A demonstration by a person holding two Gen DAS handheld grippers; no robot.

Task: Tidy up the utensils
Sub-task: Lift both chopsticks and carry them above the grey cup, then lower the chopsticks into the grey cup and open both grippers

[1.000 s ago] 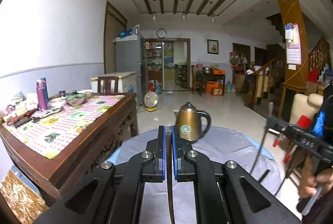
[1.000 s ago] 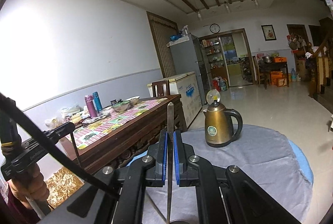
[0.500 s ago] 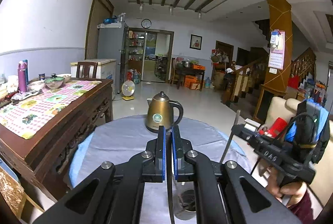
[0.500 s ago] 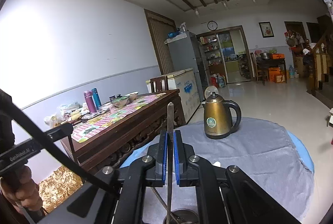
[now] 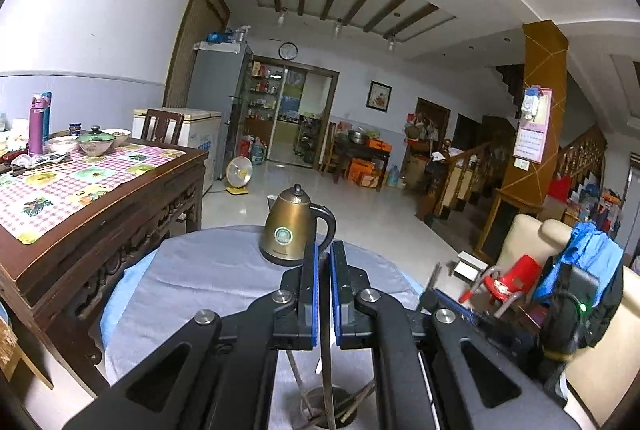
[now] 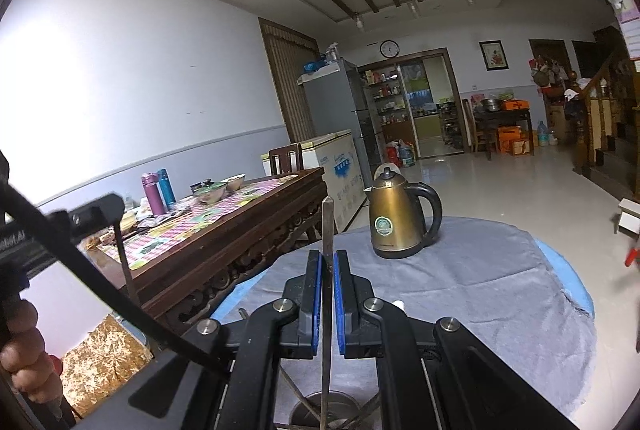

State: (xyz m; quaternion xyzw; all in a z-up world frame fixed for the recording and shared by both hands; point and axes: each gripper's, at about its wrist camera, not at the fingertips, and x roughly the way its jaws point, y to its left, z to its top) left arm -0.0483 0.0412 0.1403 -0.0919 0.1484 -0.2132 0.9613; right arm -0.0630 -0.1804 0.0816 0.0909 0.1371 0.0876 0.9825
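Left wrist: left gripper pinched thin metal utensil, hung down into cup on grey cloth; kettle just beyond | Right wrist: right gripper pinched flat utensil, upright, lower end over cup; kettle ahead; left hand at left edge.

Kettle blocks far cloth, open cloth right, wooden table left
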